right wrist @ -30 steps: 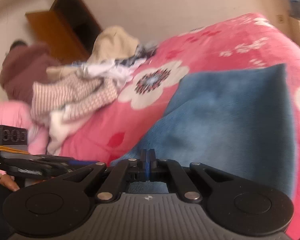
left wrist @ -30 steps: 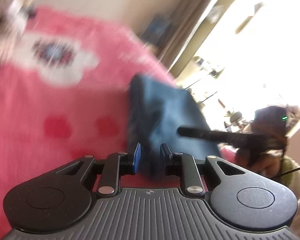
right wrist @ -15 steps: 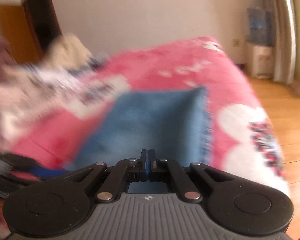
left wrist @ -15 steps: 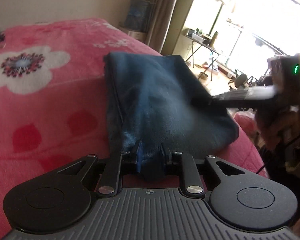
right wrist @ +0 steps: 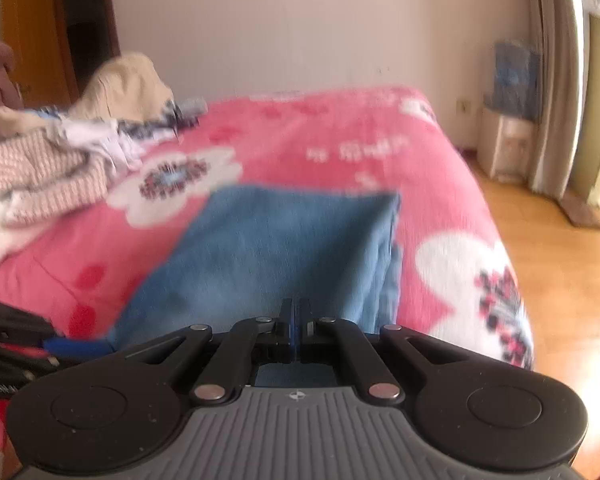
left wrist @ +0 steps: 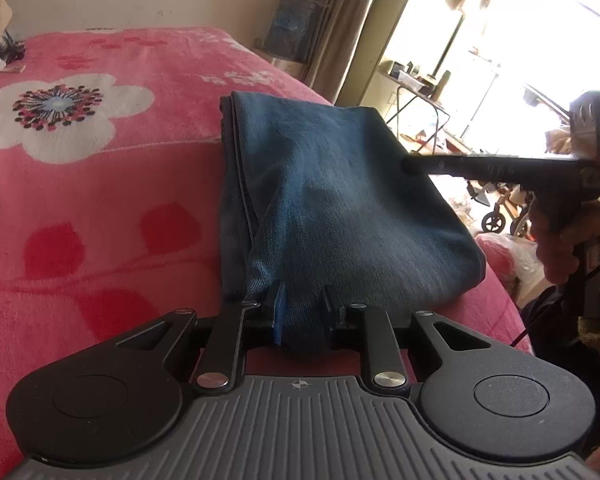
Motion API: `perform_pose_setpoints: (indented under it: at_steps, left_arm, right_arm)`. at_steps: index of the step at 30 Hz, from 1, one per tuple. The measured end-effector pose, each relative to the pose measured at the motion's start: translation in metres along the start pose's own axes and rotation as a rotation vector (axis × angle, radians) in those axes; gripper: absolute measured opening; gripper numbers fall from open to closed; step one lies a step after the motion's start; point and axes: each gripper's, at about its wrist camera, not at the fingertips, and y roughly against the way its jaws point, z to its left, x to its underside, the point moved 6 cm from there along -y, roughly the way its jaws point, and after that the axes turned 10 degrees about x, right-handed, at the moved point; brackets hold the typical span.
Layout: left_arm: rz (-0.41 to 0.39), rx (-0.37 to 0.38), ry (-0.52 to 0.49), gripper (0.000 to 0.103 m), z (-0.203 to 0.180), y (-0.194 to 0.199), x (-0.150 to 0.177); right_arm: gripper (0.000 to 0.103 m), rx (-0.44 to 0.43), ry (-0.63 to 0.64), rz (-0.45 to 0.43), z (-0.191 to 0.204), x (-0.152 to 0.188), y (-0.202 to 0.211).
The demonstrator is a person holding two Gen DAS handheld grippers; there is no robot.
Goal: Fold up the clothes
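**Folded jeans pinched at the near edge of the bed**

Where the pink blanket [left wrist: 100, 208] covers the bed, we see 1 folded pair of blue jeans [left wrist: 340, 200] lying flat on it, near the bed's side that faces the window. We hold the left gripper [left wrist: 302, 312] at the near corner of the jeans, and its jaws are clamped on a bunched fold of denim that fills the gap between the 2 pads. From the left wrist view, the right gripper [left wrist: 410, 165] reaches in from the right as a dark bar, its tip over the far right edge of the jeans; whether it touches the cloth we cannot tell. A hand [left wrist: 576, 240] grips its handle at the frame's edge.

In the right wrist view, which is blurred, the right gripper's jaws are fully closed with nothing between them, and denim shows just beyond and below the fingertips.

The only heap here is the pile of unfolded clothes [right wrist: 60, 152] at the far left of the bed: a pink-and-white knit, white and checked pieces, and a cream garment on top. It lies well apart from the jeans. A large white flower print [left wrist: 60, 116] on the blanket sits between the 2.
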Motion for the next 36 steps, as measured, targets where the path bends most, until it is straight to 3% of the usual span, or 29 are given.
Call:
perform_pose_setpoints:
  at_steps: [2, 5, 36]
  left_arm:
    - [0.002, -0.001, 0.008, 0.021, 0.0, -0.001, -0.001]
    - [0.007, -0.002, 0.023, 0.021, 0.0, -0.001, -0.002]
    - [0.023, -0.036, 0.045, 0.022, -0.003, 0.0, -0.003]
  right_arm:
    - [0.0, 0.03, 0.023, 0.013, -0.002, -0.001, -0.007]
    - [0.0, 0.061, 0.0, 0.103, -0.011, 0.016, -0.031]
    - [0.0, 0.059, -0.069, 0.139, -0.015, 0.014, -0.031]
